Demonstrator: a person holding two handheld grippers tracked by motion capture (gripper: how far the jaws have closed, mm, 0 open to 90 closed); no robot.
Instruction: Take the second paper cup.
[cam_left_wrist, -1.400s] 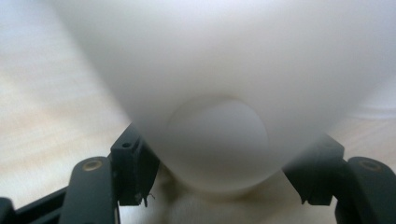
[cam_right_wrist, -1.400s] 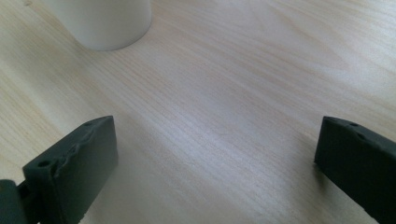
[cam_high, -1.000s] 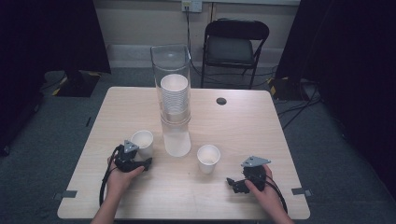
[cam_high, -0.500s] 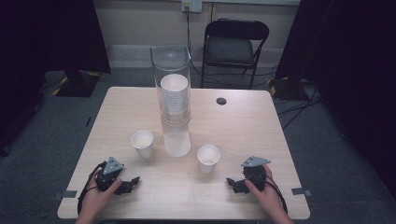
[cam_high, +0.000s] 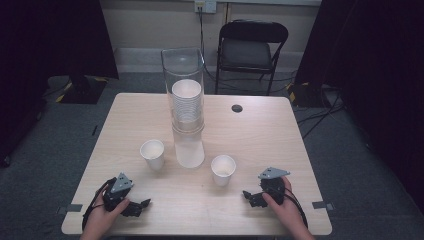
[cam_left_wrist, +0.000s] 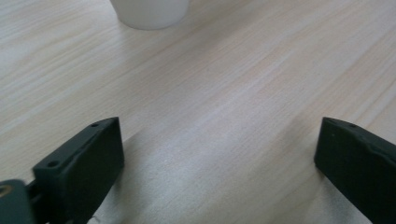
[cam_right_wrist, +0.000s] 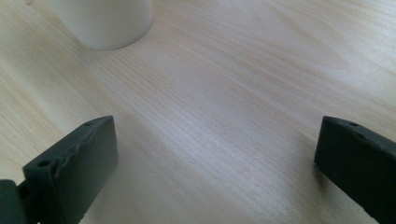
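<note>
Standing mid-table: a tall clear plastic tube (cam_high: 183, 85) holding a stack of white paper cups (cam_high: 186, 102), set on a frosted white base. Flanking it toward the near edge, two loose white cups, tapered and upright: left cup (cam_high: 152, 154) and right cup (cam_high: 223, 170), each apart from the tube. Pale wood-grain table (cam_high: 260, 135), matte. Near the front-left corner, left gripper (cam_high: 139, 205), jaws spread wide, empty, well short of the left cup. Near the front-right corner, right gripper (cam_high: 248, 196), jaws likewise wide apart, empty.
</note>
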